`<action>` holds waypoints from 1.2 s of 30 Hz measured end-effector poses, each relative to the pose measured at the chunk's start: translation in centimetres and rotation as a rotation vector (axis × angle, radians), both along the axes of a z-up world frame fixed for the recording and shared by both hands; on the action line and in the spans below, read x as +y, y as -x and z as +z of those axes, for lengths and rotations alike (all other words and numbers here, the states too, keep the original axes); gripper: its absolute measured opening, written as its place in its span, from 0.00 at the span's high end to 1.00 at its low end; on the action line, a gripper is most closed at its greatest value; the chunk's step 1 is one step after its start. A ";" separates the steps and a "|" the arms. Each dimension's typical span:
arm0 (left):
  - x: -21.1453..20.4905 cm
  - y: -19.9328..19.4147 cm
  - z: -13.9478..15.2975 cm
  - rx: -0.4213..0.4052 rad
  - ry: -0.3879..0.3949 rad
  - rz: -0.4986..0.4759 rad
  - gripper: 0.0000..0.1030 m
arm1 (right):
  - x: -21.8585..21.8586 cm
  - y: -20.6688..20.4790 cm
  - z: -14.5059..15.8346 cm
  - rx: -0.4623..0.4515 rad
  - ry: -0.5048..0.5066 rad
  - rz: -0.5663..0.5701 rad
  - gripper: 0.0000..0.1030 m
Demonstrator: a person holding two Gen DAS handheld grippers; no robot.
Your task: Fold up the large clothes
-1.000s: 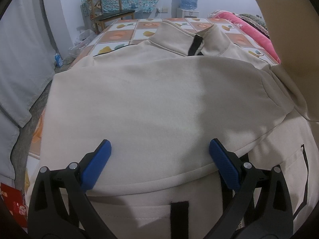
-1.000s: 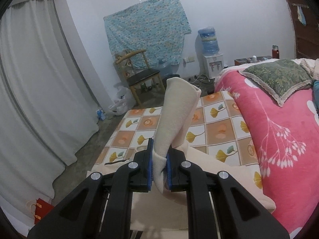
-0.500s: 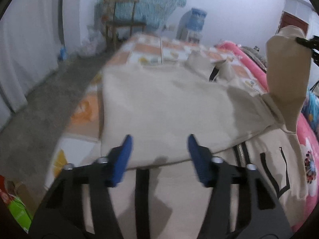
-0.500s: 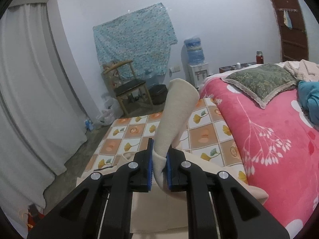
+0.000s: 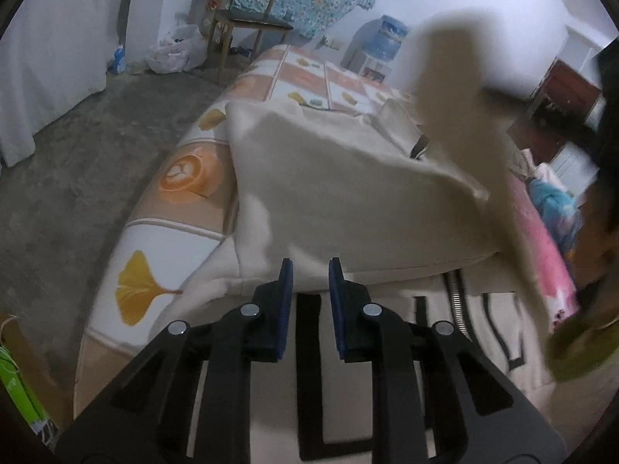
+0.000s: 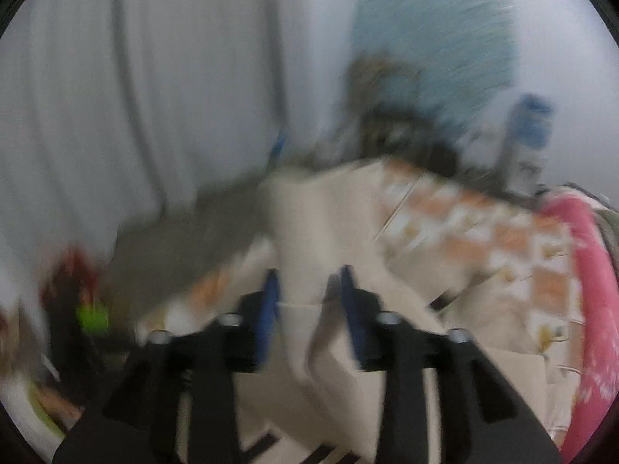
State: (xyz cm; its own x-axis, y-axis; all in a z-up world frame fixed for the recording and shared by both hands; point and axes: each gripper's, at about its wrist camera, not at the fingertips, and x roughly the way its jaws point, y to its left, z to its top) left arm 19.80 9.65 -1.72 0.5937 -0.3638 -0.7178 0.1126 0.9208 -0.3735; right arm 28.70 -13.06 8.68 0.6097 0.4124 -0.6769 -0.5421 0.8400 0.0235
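A cream zip-up jacket (image 5: 348,193) lies spread on the bed, its left side folded in over the body. My left gripper (image 5: 309,270) hovers low over the folded edge near the hem; its jaws are closing to a narrow gap and no cloth sits between the pads. The jacket's sleeve (image 5: 456,89) swings blurred above the collar. The right wrist view is smeared by motion. There my right gripper (image 6: 309,286) is opening, with the cream sleeve (image 6: 305,232) loose between its blue pads.
The bed carries a tiled sheet with orange and yellow prints (image 5: 174,178) and a pink blanket (image 5: 541,239) on the right. Bare concrete floor (image 5: 77,154) and a white curtain (image 5: 50,38) lie left. A wooden chair (image 5: 247,19) and a water dispenser (image 5: 387,38) stand at the far wall.
My left gripper has narrowed from wide open and slid left along the hem. My right gripper swept down and left with the sleeve, and its jaws have parted around it.
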 end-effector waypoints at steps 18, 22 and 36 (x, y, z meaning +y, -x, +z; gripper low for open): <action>-3.7 -11.9 -2.1 0.132 -0.206 0.030 0.64 | -30.0 -2.9 -7.6 0.327 -0.123 -0.627 0.37; -3.8 -11.6 -2.1 0.098 -0.262 0.040 0.78 | -31.9 -4.4 -10.6 0.384 -0.127 -0.659 0.39; -3.2 -9.1 2.9 -0.157 -0.231 0.035 0.94 | -31.7 -4.0 -11.0 0.264 -0.150 -0.649 0.94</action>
